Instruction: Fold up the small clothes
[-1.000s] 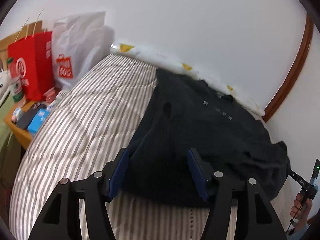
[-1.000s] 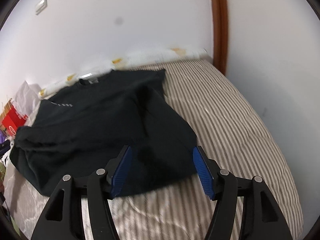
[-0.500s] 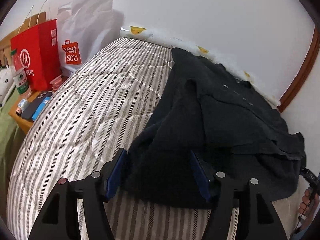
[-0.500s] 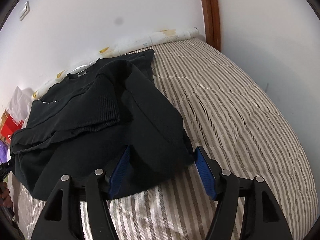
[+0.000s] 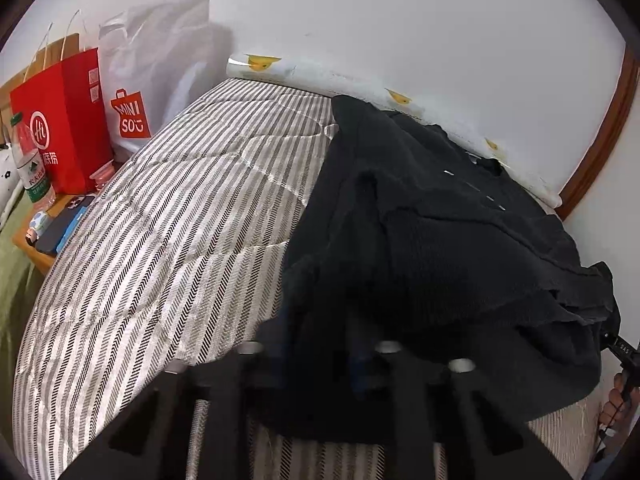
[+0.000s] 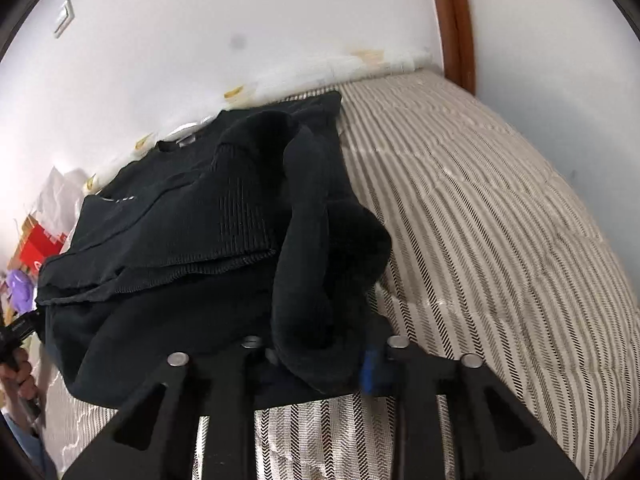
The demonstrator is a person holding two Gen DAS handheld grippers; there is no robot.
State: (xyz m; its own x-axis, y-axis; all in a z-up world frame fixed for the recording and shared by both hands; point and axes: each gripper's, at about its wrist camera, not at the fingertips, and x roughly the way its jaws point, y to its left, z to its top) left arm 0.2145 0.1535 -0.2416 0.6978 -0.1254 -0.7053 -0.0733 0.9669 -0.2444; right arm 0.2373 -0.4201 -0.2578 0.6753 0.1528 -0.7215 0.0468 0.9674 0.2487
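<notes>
Left wrist view: my left gripper [image 5: 320, 344] has just closed its jaws on the near hem of the black sweater [image 5: 432, 240], which lies on the striped bed [image 5: 168, 240], its collar toward the wall. I pinch the corner so the bottom edge can lift evenly. Right wrist view: my right gripper [image 6: 320, 354] has likewise just clamped the other hem corner, fabric bunched between its blue pads [image 6: 370, 364]. Holding both corners should, I judge, let me carry the hem up toward the collar in one fold.
</notes>
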